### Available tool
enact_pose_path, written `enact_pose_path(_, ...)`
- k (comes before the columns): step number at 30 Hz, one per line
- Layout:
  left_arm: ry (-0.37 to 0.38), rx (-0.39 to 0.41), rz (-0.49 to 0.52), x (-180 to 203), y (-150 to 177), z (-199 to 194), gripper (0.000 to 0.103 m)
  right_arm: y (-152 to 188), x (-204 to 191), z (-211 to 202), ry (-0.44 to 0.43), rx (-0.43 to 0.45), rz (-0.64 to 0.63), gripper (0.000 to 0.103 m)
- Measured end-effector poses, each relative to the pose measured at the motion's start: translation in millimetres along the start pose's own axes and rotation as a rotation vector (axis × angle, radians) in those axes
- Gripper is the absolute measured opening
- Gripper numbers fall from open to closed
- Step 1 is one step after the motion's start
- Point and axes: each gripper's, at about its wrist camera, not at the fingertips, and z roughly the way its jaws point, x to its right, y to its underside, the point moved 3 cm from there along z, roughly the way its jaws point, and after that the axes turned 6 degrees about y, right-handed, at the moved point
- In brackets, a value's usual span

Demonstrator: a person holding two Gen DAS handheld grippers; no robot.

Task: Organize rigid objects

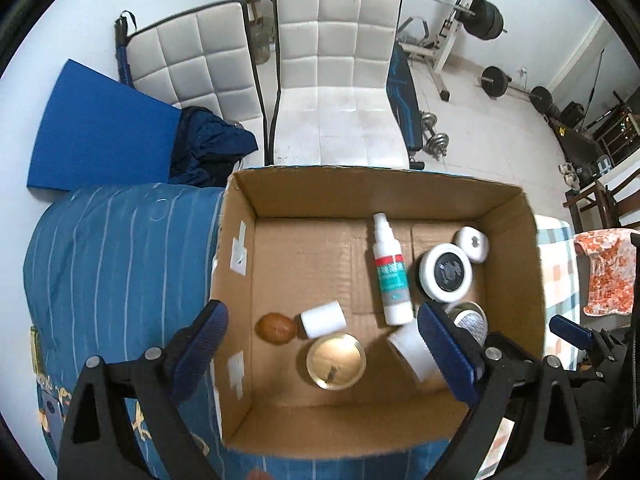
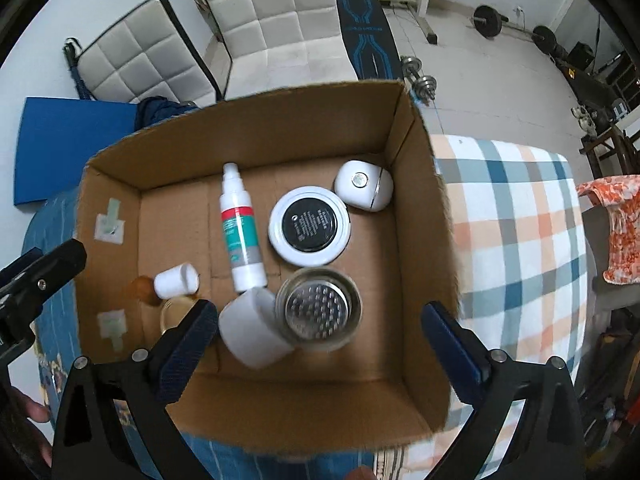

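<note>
The cardboard box [image 1: 516, 248] is sitting open on a bed, with a blue striped cover [image 1: 120, 264] at its left side and a checked cover [image 2: 512, 232] at its right.

The left hand-held gripper [image 1: 320, 340] is hanging over the box's near left part with its jaws spread wide and nothing between them. Below it a small amber bottle with a white cap [image 1: 304, 322] is lying on its side near the left wall, and a round gold-lidded tin [image 1: 336, 360] is sitting just beside it toward the near wall.

The right hand-held gripper [image 2: 320, 340] is hovering over the near right part of the box, its jaws likewise spread wide and gripping nothing. A white tub [image 2: 252, 328] and a glass jar with a perforated metal lid [image 2: 320, 312] are lying under it, touching each other.

Farther in, a white spray bottle with a red and teal label [image 2: 240, 224] is lying lengthwise along the middle of the floor. To its right a round white jar with a black lid [image 2: 310, 226] is sitting, and a small white rounded case [image 2: 362, 184] is resting in the far right corner, near the jar.
</note>
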Motion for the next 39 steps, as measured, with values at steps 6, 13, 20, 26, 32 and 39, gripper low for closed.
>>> enact_pose_path(6, -0.005, 0.069, 0.013, 11, 26, -50, 0.097, 26, -1, -53, -0.020, 0.068, -0.018, 0.103)
enact_pose_path(13, -0.034, 0.189, 0.020, 22, 71, -133, 0.097, 80, 9, -126, -0.045, 0.147, -0.011, 0.103)
enact_pose_path(20, -0.025, 0.258, 0.034, 35, 111, -202, 0.097, 137, 26, -207, -0.032, 0.262, -0.019, 0.103)
enact_pose_path(26, -0.019, 0.300, 0.037, 42, 140, -243, 0.097, 181, 32, -267, -0.057, 0.321, -0.024, 0.103)
enact_pose_path(32, 0.001, 0.317, 0.036, 49, 167, -274, 0.097, 212, 33, -307, -0.077, 0.348, -0.038, 0.103)
enact_pose_path(39, 0.032, 0.328, 0.044, 59, 187, -295, 0.097, 232, 27, -336, -0.070, 0.379, -0.077, 0.103)
